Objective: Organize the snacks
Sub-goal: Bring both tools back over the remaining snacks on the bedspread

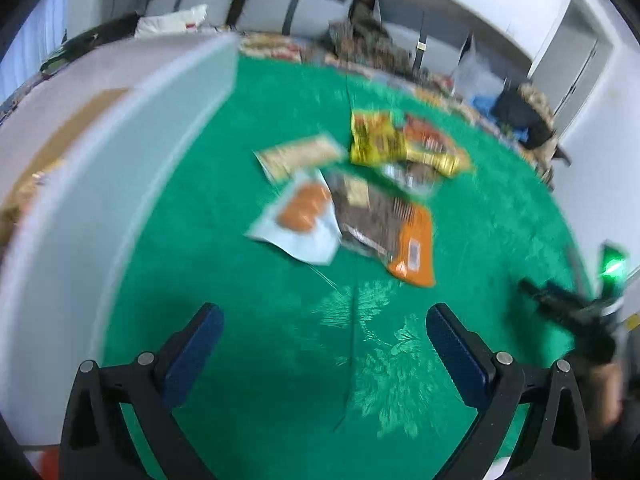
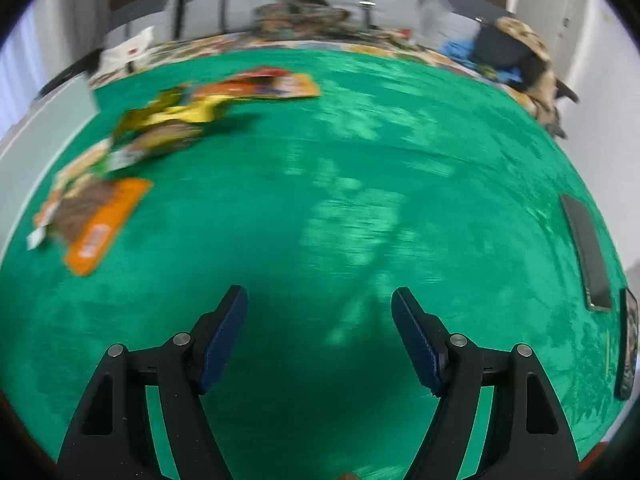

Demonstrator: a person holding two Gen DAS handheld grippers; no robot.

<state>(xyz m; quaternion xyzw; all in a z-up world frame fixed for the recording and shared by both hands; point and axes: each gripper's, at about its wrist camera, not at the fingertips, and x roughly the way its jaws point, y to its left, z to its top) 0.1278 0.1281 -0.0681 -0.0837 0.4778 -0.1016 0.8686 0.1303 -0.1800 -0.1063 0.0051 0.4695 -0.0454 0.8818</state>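
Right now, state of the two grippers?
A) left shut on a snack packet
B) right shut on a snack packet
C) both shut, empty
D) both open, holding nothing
D: the left gripper and right gripper each show fingers spread wide with only green tablecloth between them, and the snack packets lie untouched ahead on the cloth.

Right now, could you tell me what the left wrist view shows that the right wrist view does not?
Only the left wrist view shows the white bin at its full length, the pale packet with an orange patch and the right tool at the edge. Only the right wrist view shows two dark flat devices at the cloth's right edge. Both share the green cloth, the orange packet and the yellow packet.
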